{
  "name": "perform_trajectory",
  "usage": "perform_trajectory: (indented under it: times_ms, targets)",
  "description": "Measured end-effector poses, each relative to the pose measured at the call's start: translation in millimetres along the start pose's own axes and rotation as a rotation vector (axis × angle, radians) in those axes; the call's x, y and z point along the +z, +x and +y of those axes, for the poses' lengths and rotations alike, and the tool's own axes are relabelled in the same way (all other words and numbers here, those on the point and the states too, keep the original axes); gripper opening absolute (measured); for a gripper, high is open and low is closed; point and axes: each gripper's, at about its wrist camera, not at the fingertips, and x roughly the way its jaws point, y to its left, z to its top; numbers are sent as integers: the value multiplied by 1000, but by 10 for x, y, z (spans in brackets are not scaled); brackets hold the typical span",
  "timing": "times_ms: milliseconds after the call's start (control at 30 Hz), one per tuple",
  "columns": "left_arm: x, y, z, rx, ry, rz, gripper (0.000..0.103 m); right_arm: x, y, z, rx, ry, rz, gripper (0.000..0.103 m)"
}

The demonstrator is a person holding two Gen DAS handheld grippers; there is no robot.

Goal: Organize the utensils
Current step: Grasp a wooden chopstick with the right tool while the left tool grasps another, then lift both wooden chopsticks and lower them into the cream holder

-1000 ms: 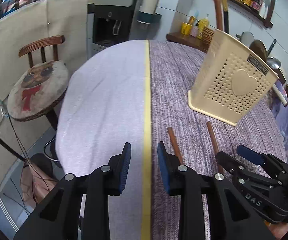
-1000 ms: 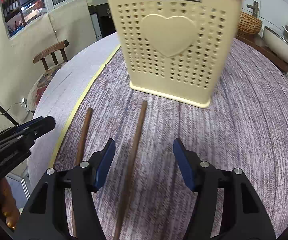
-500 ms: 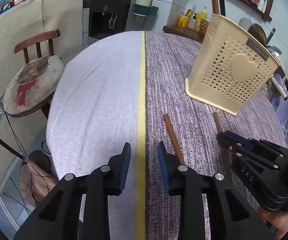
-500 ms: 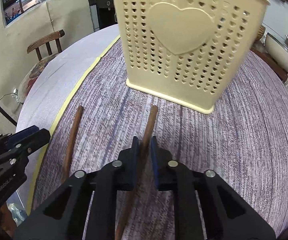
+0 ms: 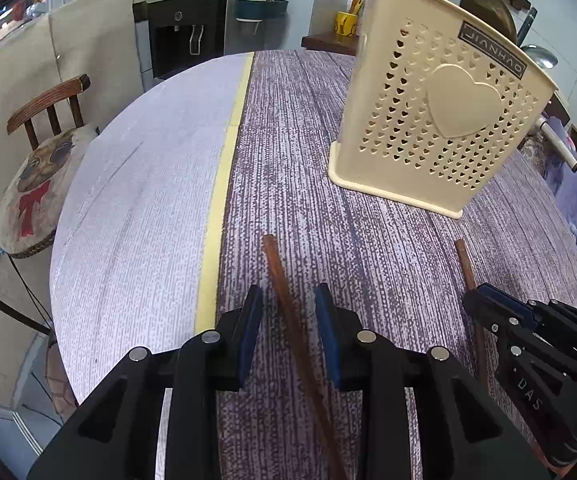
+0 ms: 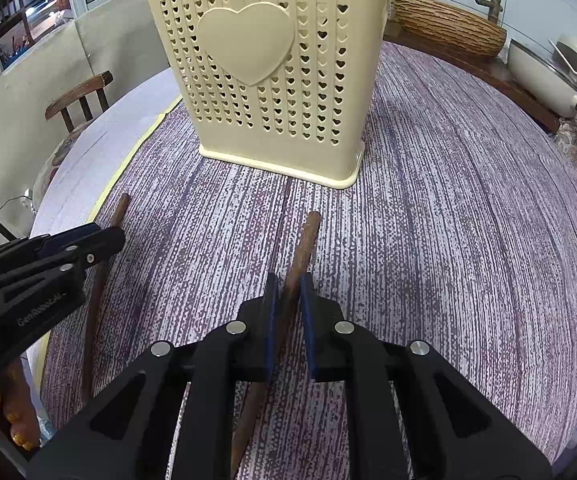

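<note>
Two thin, stiff wooden chopsticks lie on the tabletop near its front edge, before the cream holder (image 6: 272, 80). The right claw (image 6: 288, 300) pinches the right chopstick (image 6: 304, 240) mid-shaft; the left claw (image 5: 288, 320) straddles the left chopstick (image 5: 284, 292), unclosed. Both look light, and likely to pivot if gripped off-centre.

I see a round table (image 5: 136, 208) covered half in pale lilac cloth and half in purple streaked cloth, a yellow tape strip (image 5: 224, 152) running along the join. To the left stands a wooden chair (image 5: 48, 100) with a pug-print cushion (image 5: 36, 184). Behind sits a black water dispenser (image 5: 184, 36). On my right-hand view, a woven basket (image 6: 448, 26) rests on a wooden sideboard (image 6: 500, 84) beside a white pan (image 6: 544, 76).
</note>
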Motion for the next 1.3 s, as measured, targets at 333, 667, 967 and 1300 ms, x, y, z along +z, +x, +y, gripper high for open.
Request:
perform_trajectory:
  times_ms: [333, 667, 967, 1300]
  targets:
    - [12, 49, -148, 52, 49, -13, 25, 34, 39, 49, -27, 31, -8, 14]
    - [35, 59, -173, 34, 31, -11, 10, 124, 109, 75, -40, 40, -15, 12]
    - [36, 60, -227, 16, 17, -9, 9, 140, 118, 82, -43, 51, -18, 10]
    - [57, 69, -196, -8, -15, -7, 9, 126, 108, 48, -30, 76, -34, 9]
